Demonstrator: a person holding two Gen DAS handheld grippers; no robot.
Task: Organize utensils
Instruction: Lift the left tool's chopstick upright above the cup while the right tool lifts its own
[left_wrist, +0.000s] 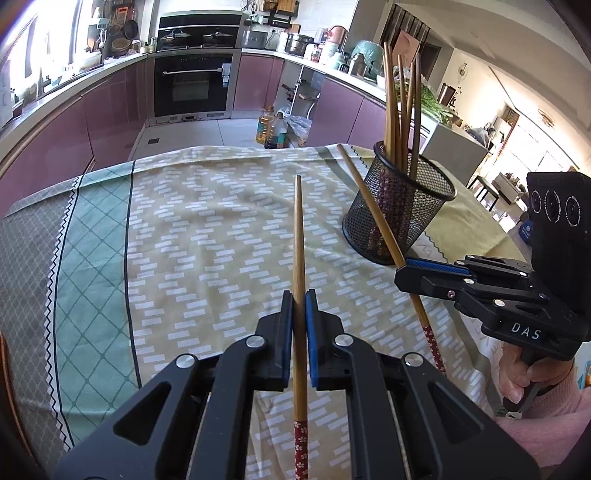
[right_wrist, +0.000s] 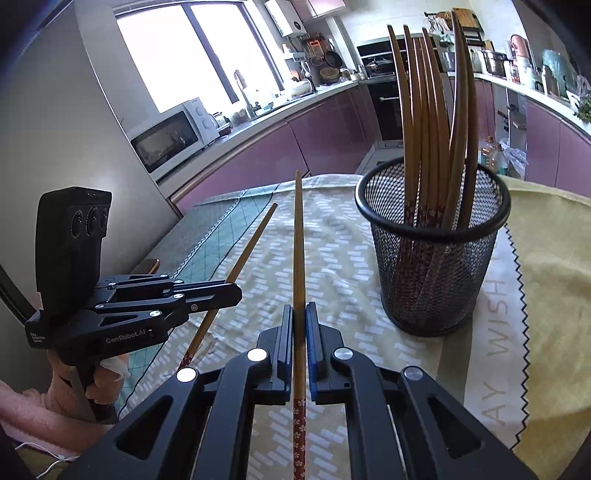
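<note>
Chopstick-gripping claws beside mesh holder

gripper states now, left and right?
Left gripper: shut on a chopstick.
Right gripper: shut on another chopstick.

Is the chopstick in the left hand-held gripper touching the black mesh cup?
Apart. The right wrist view shows the left hand-held gripper holding its chopstick with tablecloth between it and the mesh cup.

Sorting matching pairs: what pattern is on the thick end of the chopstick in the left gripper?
Red with small pale flowers on the chopstick, clearest in the left wrist view.
</note>
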